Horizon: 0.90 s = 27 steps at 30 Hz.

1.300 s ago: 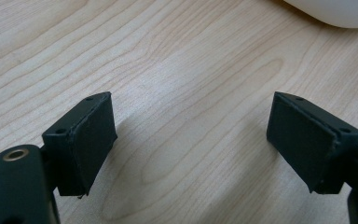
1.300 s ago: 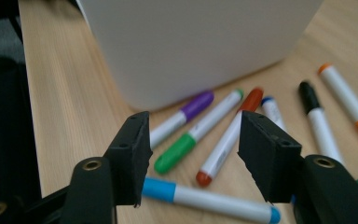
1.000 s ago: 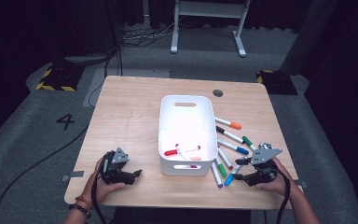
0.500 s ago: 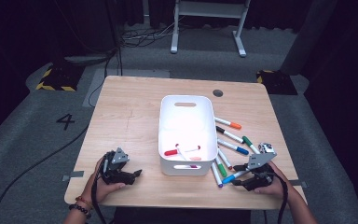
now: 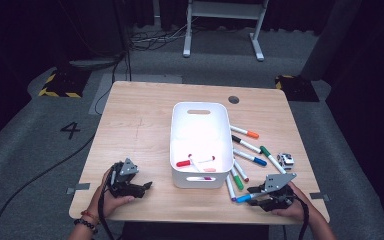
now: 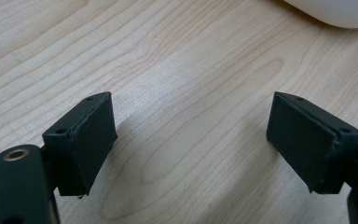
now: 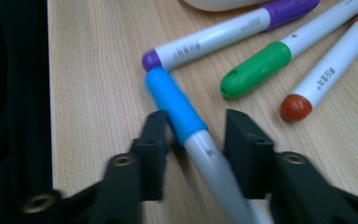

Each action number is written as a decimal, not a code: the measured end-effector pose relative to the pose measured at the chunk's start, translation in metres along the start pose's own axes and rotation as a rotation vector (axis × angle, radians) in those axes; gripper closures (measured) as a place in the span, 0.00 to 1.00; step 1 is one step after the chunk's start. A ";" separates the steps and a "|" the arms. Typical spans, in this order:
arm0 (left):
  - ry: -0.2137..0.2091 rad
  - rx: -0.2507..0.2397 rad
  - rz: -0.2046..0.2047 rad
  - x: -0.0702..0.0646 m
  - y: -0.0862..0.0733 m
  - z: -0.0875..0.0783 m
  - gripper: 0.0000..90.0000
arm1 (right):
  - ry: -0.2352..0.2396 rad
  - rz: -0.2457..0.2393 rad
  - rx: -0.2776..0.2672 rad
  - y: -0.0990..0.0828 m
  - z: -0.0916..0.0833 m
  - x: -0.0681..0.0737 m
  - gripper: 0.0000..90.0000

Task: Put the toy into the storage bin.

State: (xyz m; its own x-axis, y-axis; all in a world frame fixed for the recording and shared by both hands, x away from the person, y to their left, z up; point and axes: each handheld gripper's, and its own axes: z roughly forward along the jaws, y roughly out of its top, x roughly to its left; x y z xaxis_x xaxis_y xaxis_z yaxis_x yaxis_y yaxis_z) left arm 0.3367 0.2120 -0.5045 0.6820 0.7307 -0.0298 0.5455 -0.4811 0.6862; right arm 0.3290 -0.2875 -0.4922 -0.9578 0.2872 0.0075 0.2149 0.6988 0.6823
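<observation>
Just R gripper [image 7: 193,140] closing round blue-capped marker [image 7: 177,105], table edge [image 7: 49,93] near.

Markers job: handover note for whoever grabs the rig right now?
Right tongs: jaws have just been closing around the blue marker near the table's front edge; a gap shows on one side, so not clamped yet.
Left tongs: open, empty, over bare table.
Done: a few markers lie in the white bin.
Left: purple marker, green marker and the others right of the bin.
</observation>
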 end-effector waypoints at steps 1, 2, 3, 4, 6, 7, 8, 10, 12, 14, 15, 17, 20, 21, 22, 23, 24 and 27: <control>0.000 0.000 0.000 0.000 0.000 0.000 0.18 | -0.005 -0.016 0.008 0.000 -0.001 0.001 0.74; 0.002 0.001 0.001 0.000 0.000 0.000 0.18 | -0.002 -0.020 0.011 -0.001 -0.003 0.002 0.77; 0.004 0.000 0.004 0.000 0.000 0.000 0.18 | -0.003 -0.010 0.004 -0.003 -0.003 0.003 0.78; 0.001 -0.001 0.001 0.000 0.000 0.000 0.18 | -0.005 -0.017 -0.004 -0.005 -0.005 0.003 0.79; 0.004 0.001 0.005 0.000 0.000 0.000 0.18 | -0.008 -0.007 -0.015 -0.010 -0.008 0.005 0.84; 0.004 0.001 0.005 0.000 0.000 0.000 0.18 | -0.015 -0.011 -0.025 -0.012 -0.009 0.005 0.85; 0.001 0.000 0.000 0.000 0.000 0.000 0.18 | -0.014 -0.007 -0.029 -0.014 -0.011 0.006 0.85; 0.004 0.001 0.005 0.000 0.000 0.000 0.18 | -0.017 -0.001 -0.027 -0.017 -0.013 0.006 0.85; 0.002 -0.001 0.002 0.000 0.000 0.000 0.18 | -0.027 0.010 -0.035 -0.021 -0.016 0.006 0.85; 0.005 0.001 0.005 0.000 0.000 0.000 0.18 | -0.029 0.017 -0.036 -0.022 -0.017 0.006 0.85; 0.005 0.001 0.005 0.000 0.000 0.000 0.18 | -0.044 0.021 -0.032 -0.022 -0.017 0.006 0.76; 0.001 0.000 0.001 0.000 0.000 0.000 0.18 | -0.050 0.018 -0.038 -0.020 -0.015 0.005 0.71; 0.001 -0.001 0.001 0.000 0.000 0.000 0.18 | -0.038 0.029 -0.014 -0.015 -0.012 0.009 0.66; 0.002 -0.001 0.002 0.000 0.000 0.000 0.18 | -0.040 0.005 -0.022 -0.013 -0.010 0.008 0.66; 0.005 0.001 0.005 0.000 0.000 0.000 0.18 | -0.037 0.011 -0.015 -0.011 -0.009 0.008 0.66; 0.002 0.000 0.002 0.000 0.000 0.000 0.18 | -0.038 0.015 -0.010 -0.009 -0.007 0.009 0.66; 0.003 0.001 0.004 0.000 0.000 0.000 0.18 | -0.040 0.017 -0.002 -0.007 -0.006 0.008 0.66; 0.002 0.000 0.001 0.000 0.000 0.000 0.18 | -0.035 0.024 -0.009 -0.004 -0.002 0.006 0.71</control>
State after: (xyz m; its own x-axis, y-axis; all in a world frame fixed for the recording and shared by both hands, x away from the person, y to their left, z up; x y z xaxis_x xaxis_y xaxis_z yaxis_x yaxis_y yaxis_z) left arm 0.3367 0.2121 -0.5043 0.6818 0.7310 -0.0274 0.5447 -0.4823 0.6860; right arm 0.3221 -0.2898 -0.4930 -0.9452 0.3266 -0.0014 0.2358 0.6855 0.6888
